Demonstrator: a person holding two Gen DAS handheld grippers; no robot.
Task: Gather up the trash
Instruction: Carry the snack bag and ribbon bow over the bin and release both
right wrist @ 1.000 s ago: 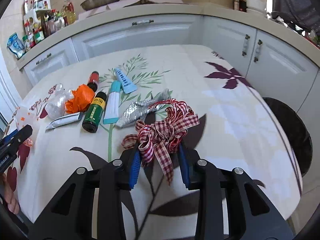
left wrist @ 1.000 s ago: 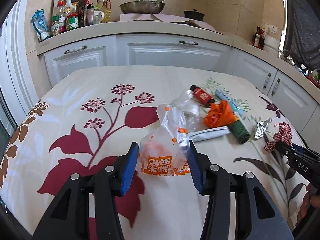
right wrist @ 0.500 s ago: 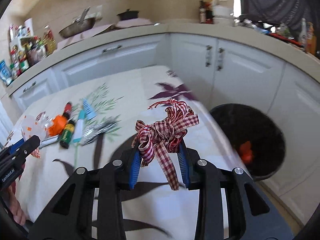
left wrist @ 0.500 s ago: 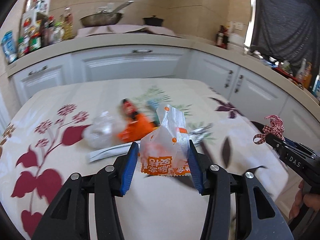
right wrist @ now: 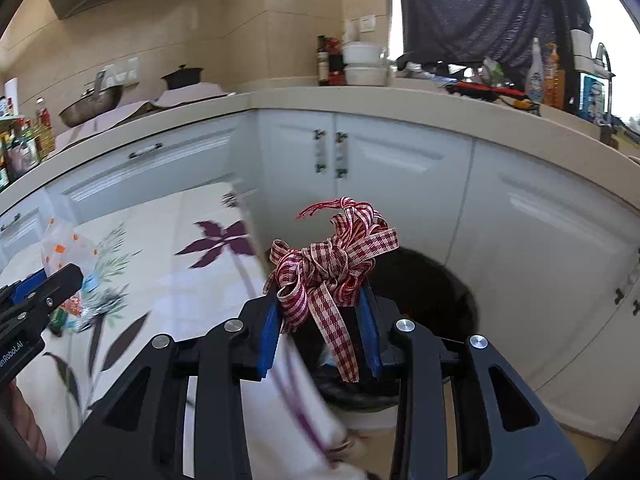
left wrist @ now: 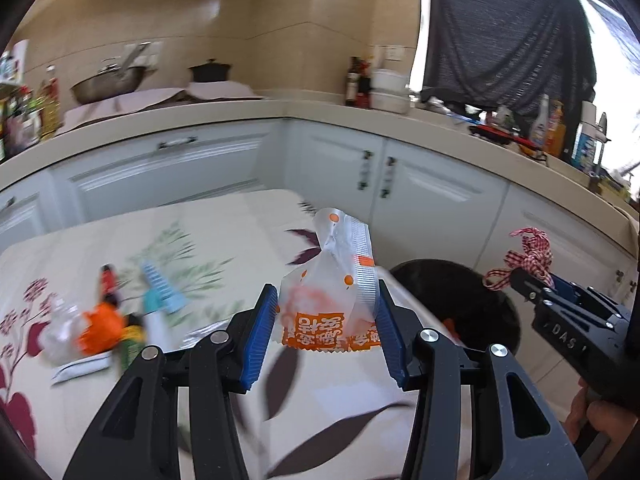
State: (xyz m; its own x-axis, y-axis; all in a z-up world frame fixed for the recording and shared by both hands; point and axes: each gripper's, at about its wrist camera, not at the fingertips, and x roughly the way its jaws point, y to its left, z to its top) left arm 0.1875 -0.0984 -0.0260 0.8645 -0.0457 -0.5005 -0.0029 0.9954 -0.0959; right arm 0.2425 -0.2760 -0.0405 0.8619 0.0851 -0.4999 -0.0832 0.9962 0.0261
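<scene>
Left hand-held gripper (left wrist: 326,334) clamps snack wrapper (left wrist: 330,304) | right hand-held gripper (right wrist: 318,330) clamps checked ribbon (right wrist: 332,268), tilted down

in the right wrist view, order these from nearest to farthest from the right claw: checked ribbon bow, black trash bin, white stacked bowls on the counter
1. Checked ribbon bow: clamped in the right claw itself.
2. Black trash bin: on the floor just beyond and below the claw, by the table's corner.
3. White stacked bowls: far back on the counter, at the corner by the wall.
</scene>
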